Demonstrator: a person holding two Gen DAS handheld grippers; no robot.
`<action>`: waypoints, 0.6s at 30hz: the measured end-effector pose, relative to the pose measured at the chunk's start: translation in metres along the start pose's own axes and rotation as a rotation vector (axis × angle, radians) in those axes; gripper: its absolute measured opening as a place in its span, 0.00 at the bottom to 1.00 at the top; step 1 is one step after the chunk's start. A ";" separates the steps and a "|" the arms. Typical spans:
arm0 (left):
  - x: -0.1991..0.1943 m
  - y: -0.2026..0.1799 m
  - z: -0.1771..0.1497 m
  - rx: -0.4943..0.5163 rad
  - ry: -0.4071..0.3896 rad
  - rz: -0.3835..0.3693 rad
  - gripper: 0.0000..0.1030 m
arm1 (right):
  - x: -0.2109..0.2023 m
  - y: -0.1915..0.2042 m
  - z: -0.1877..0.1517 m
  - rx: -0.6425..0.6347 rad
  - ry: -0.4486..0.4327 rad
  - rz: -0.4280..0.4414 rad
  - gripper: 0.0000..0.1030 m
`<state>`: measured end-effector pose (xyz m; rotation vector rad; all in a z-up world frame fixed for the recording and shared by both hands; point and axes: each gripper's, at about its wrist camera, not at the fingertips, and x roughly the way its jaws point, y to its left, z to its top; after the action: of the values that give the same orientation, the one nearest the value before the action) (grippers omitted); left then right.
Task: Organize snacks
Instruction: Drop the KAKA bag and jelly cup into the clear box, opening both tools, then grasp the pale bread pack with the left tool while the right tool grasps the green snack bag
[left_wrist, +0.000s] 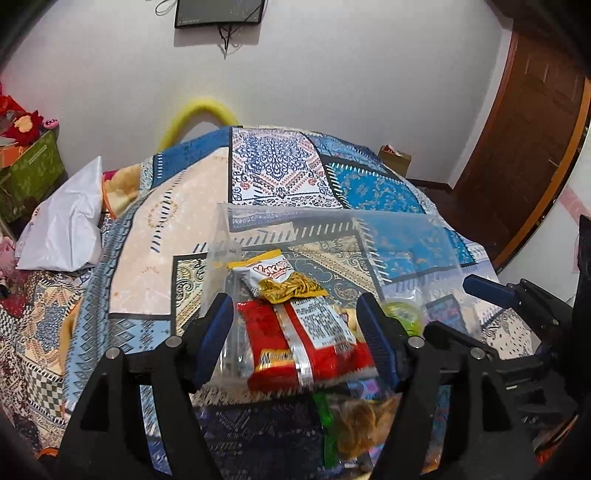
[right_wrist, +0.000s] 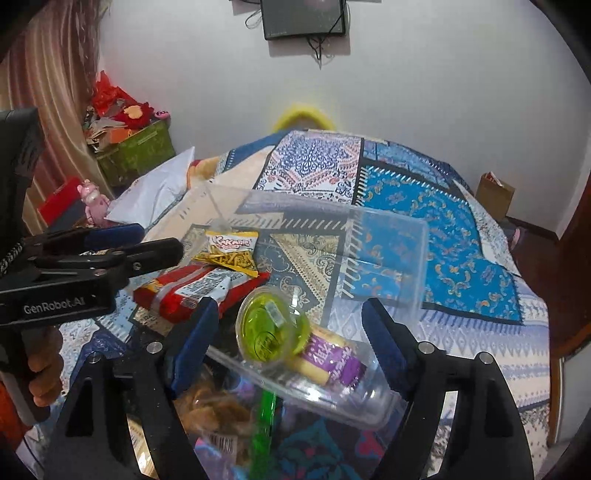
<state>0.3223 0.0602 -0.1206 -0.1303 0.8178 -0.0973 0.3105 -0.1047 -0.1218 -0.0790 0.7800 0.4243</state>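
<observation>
Though still untidy, mostly packed: red packet (left_wrist: 306, 343), yellow noodle packet (left_wrist: 280, 280), green jelly cup (right_wrist: 273, 328), purple biscuit pack (right_wrist: 332, 363) inside clear tub (right_wrist: 388, 229) on bedspread (right_wrist: 461, 229). Left gripper (left_wrist: 295, 339), right gripper (right_wrist: 291, 343) spread, pinching nothing. Probably left: straightening.

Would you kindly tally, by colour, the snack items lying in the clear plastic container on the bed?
Red packet: 1
Yellow-and-white noodle snack packet: 1
Green jelly cup: 1
Purple-wrapped biscuit pack: 1
Total: 4, all in the clear container.
</observation>
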 end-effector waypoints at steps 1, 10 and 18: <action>-0.007 0.000 -0.002 0.002 -0.004 -0.003 0.67 | -0.005 0.000 -0.001 -0.001 -0.002 0.003 0.75; -0.056 -0.008 -0.036 0.075 0.028 0.032 0.70 | -0.056 0.005 -0.025 -0.032 -0.019 -0.002 0.75; -0.081 -0.007 -0.087 0.074 0.100 0.036 0.70 | -0.091 0.012 -0.067 -0.051 0.004 -0.008 0.75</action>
<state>0.2032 0.0578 -0.1198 -0.0414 0.9145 -0.1007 0.2040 -0.1400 -0.1055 -0.1309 0.7723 0.4367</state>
